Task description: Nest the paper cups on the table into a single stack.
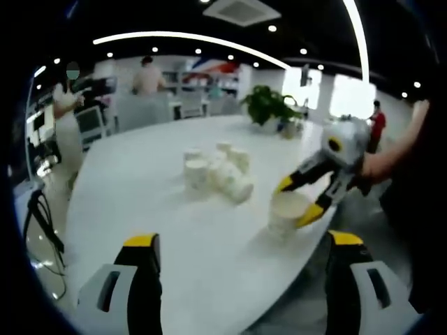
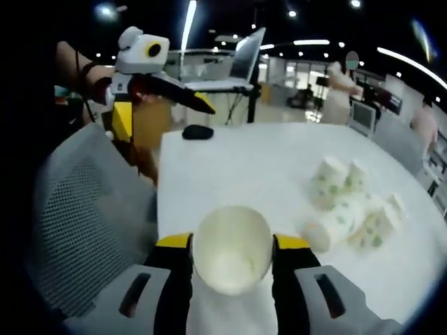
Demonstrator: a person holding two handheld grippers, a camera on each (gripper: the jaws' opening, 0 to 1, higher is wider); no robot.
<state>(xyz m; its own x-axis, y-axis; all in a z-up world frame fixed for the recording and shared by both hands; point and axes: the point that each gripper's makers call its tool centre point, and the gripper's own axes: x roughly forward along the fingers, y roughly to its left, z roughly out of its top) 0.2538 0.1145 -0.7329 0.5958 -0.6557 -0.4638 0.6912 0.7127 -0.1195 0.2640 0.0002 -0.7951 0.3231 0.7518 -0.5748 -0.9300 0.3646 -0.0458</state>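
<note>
Several white paper cups with green print (image 1: 216,174) lie and stand in a loose cluster on the white table (image 1: 133,202). In the right gripper view the same cluster of cups (image 2: 349,202) is to the right. My right gripper (image 2: 232,242) is shut on a single cup (image 2: 230,255), mouth toward the camera, near the table's edge. In the left gripper view that right gripper (image 1: 297,202) comes in from the right with the held cup (image 1: 285,215) resting on the table. My left gripper (image 1: 244,241) is open and holds nothing; seen from the right, the left gripper (image 2: 164,112) hovers off the table's end.
A grey mesh chair (image 2: 77,230) stands beside the table edge. A black mouse (image 2: 198,131) and a laptop (image 2: 244,63) are at the table's end. A potted plant (image 1: 269,105) sits at the other end. People stand in the office behind.
</note>
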